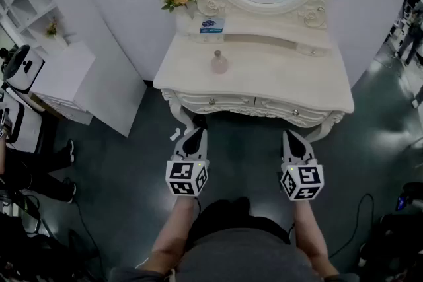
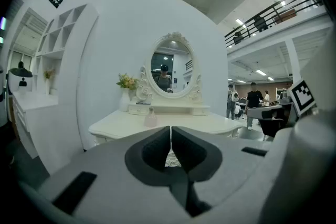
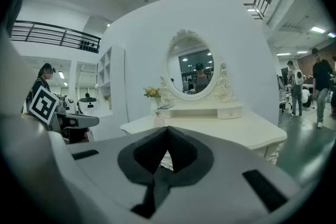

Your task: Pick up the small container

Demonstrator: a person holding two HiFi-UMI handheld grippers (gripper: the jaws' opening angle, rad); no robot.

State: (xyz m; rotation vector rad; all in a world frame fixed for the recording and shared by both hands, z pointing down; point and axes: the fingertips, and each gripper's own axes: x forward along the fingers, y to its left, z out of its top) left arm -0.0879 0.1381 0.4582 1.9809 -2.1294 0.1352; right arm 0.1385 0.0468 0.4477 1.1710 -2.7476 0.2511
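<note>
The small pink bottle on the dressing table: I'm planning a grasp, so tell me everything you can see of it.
The bottle is small, pale pink and looks translucent, like glass or plastic. It has a rounded body that narrows to a short neck with a cap or stopper. It stands upright and alone on the white table, left of middle, in front of the raised shelf. Nothing but the tabletop touches it. Any label is too small to tell.
</note>
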